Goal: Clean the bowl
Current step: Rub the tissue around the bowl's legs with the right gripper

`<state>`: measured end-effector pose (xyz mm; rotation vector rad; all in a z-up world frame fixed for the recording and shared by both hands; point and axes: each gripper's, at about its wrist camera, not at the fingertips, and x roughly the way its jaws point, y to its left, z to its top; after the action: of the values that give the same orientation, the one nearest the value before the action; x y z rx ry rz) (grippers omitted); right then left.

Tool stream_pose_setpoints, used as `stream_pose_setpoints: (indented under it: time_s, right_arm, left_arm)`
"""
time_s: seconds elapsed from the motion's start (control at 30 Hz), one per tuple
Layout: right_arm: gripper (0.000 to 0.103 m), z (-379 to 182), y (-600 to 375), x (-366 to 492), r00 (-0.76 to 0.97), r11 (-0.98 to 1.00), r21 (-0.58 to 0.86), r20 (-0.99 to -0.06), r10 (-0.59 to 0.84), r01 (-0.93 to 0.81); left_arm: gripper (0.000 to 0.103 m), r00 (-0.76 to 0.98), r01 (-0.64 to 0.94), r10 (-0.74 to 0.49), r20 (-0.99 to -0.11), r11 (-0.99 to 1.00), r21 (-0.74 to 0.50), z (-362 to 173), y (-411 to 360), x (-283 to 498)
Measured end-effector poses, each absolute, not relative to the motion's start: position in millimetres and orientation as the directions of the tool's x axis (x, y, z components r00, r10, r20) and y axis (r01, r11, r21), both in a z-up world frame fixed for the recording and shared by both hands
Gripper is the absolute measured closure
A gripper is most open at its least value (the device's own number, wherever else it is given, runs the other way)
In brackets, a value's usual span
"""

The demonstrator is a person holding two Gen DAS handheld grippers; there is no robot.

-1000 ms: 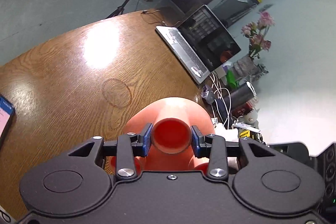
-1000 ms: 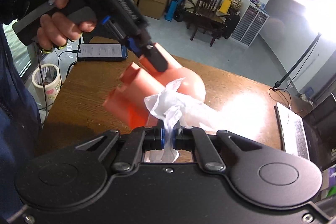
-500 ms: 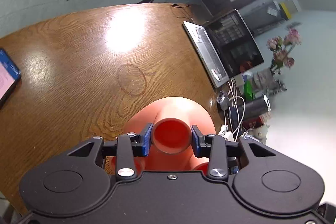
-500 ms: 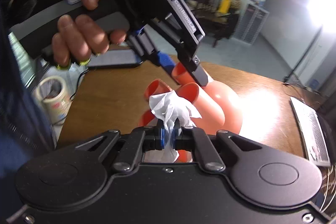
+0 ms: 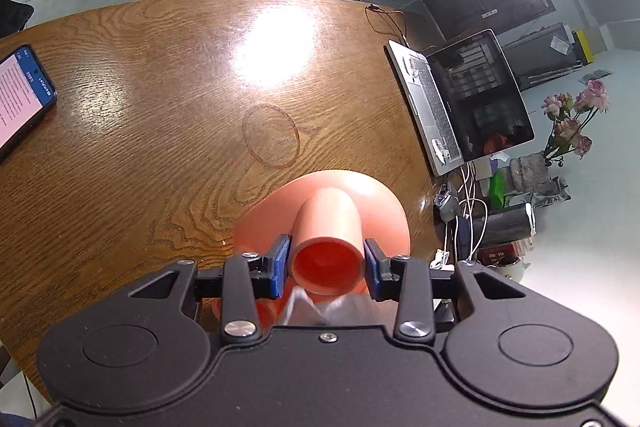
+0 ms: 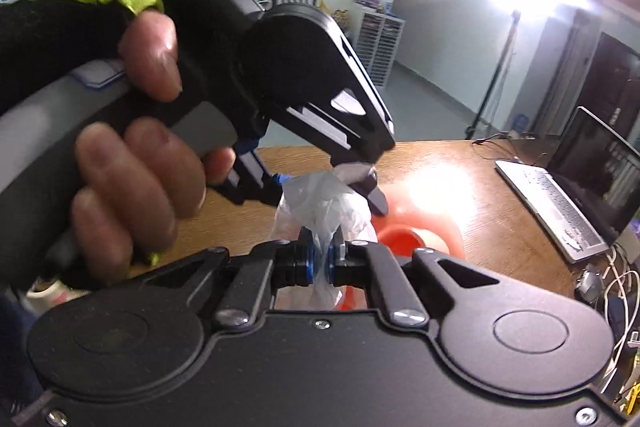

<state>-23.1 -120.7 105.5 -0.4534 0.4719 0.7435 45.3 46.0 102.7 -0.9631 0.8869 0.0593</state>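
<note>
Since the earlier pictures we had rolled both wrists, and our right tongs had come in close under the left tool, so that the hand on its grip filled the right view. Our left tongs stayed clamped on one tubular leg of the orange bowl, blue pads pressing on both sides of the tube. The bowl was held upside down in the air over the wooden surface, towards its edge by the open laptop. Our right tongs were shut tight on a crumpled white tissue, which reached up among the bowl's legs. A phone lay at the surface's left edge.
</note>
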Motion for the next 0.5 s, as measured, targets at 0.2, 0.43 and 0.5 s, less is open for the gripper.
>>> stream_pose_setpoints:
  time_s: [0.2, 0.43, 0.5]
  right_arm:
    - [0.096, 90.3, -112.8, -16.0, 0.667, 0.684, -0.242, -0.582, 0.465, -0.689]
    - [0.096, 84.2, -109.6, -30.3, 0.626, 0.651, -0.224, -0.609, 0.487, -0.725]
    - [0.096, 77.9, -112.0, -32.1, 0.607, 0.653, -0.199, -0.627, 0.488, -0.731]
  left_arm:
    - [0.067, 0.661, -0.429, -0.321, -0.679, 0.580, -0.692, 102.4, 47.2, 42.1]
    - [0.067, 0.682, -0.423, -0.316, -0.660, 0.566, -0.708, 110.9, 52.0, 40.3]
    - [0.067, 0.683, -0.417, -0.330, -0.652, 0.557, -0.718, 113.0, 53.0, 39.2]
